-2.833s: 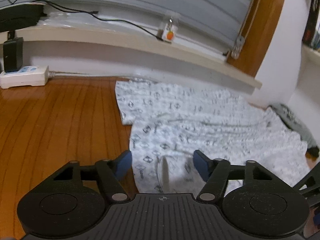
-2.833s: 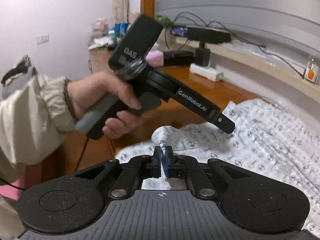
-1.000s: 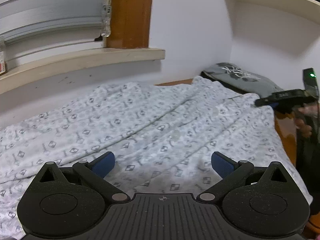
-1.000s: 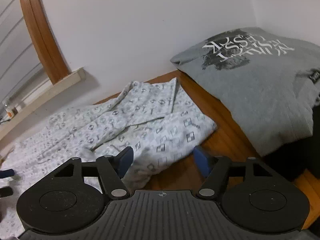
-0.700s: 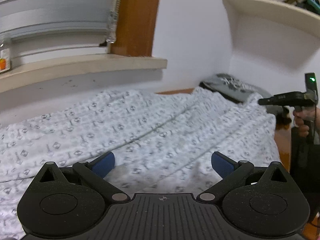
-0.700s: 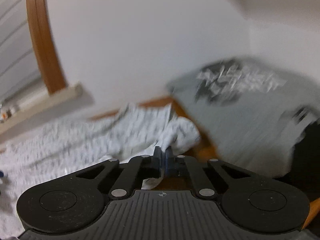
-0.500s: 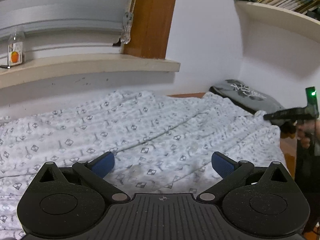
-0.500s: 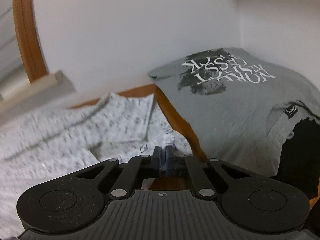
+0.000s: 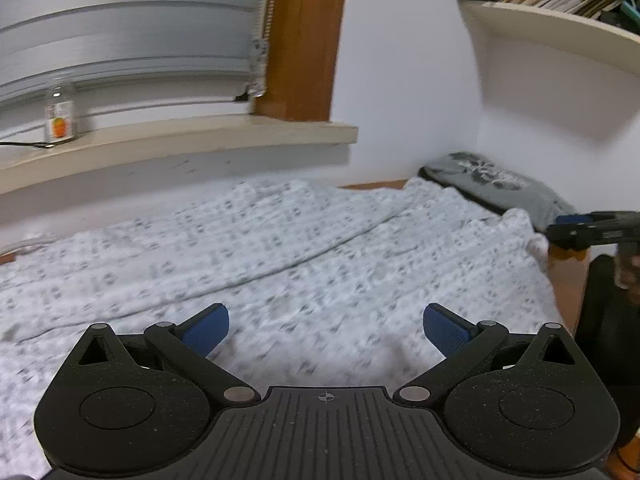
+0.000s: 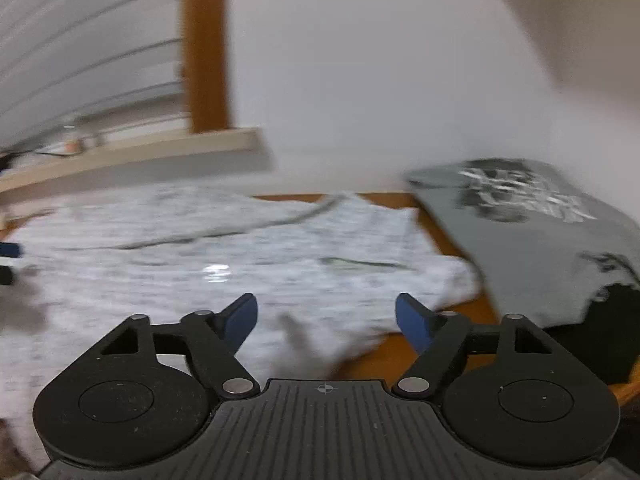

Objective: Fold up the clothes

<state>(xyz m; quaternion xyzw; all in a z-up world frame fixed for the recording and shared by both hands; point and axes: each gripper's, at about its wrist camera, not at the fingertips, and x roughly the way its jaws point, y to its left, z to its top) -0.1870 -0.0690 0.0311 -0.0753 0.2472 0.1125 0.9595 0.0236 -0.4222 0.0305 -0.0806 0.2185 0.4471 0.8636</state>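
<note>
A white garment with a small grey print (image 9: 280, 256) lies spread flat over the wooden surface, wrinkled across its middle. My left gripper (image 9: 326, 326) hovers open above its near part, nothing between the blue pads. In the right wrist view the same garment (image 10: 224, 264) fills the centre, its right end bunched near the wood. My right gripper (image 10: 326, 318) is open over that end, holding nothing. The right gripper also shows at the far right of the left wrist view (image 9: 592, 232), beside the garment's edge. Both views are motion-blurred.
A folded grey T-shirt with a white print (image 10: 536, 224) lies to the right of the garment, on something dark. A window sill (image 9: 180, 140) with a small bottle (image 9: 59, 120) runs behind. A bookshelf (image 9: 560, 20) hangs at the upper right. Bare wood (image 10: 440, 232) shows between garment and T-shirt.
My right gripper was shut on the garment's right end half a second ago and is now open, the cloth dropped. The left gripper stayed open and drifted slightly left.
</note>
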